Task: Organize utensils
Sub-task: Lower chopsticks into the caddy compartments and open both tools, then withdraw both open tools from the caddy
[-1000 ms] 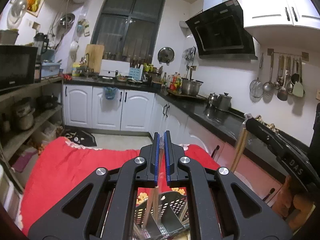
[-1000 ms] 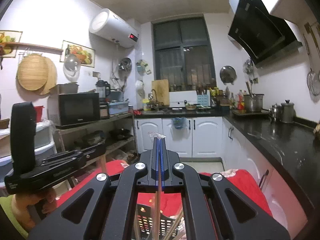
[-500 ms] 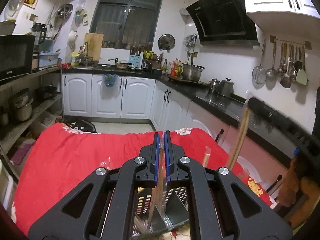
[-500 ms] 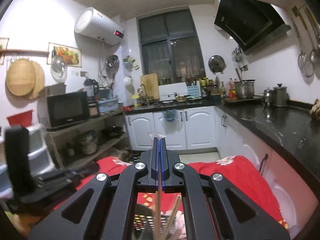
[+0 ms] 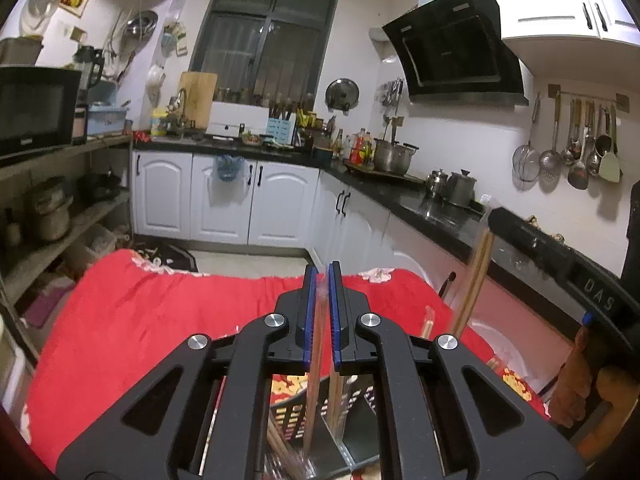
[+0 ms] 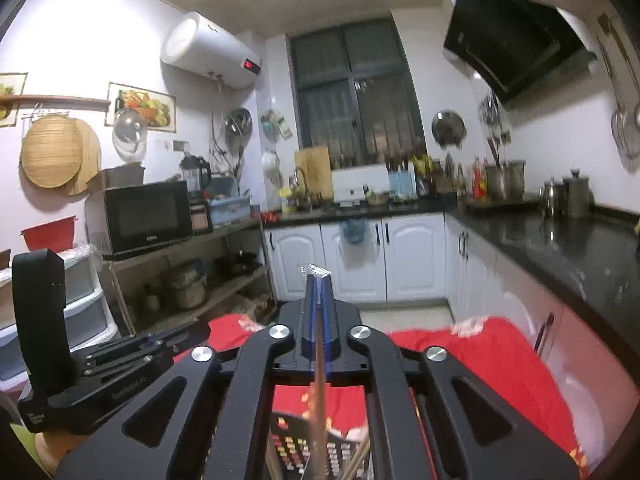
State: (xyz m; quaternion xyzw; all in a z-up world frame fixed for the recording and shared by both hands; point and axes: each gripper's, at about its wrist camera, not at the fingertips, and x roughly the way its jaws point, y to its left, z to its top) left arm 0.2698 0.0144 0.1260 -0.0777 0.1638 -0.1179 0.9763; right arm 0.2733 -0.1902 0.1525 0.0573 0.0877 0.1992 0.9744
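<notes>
In the left wrist view my left gripper (image 5: 322, 276) is shut on a wrapped pair of chopsticks (image 5: 316, 364) that hangs down into a black perforated utensil basket (image 5: 296, 416). Other chopsticks (image 5: 340, 396) stand in the basket. In the right wrist view my right gripper (image 6: 317, 280) is shut on a wrapped pair of chopsticks (image 6: 319, 404), held upright over the same basket (image 6: 296, 444). The right gripper's chopsticks (image 5: 476, 272) also show at the right of the left wrist view.
The basket sits on a table with a red cloth (image 5: 152, 312). A black counter (image 5: 420, 204) with pots and white cabinets (image 5: 224, 200) runs behind and to the right. Shelves with a microwave (image 6: 144, 216) stand on the left.
Both views tilted down and then back up a little. Both grippers stay shut on their chopsticks above the basket. The right wrist view is blurred by motion.
</notes>
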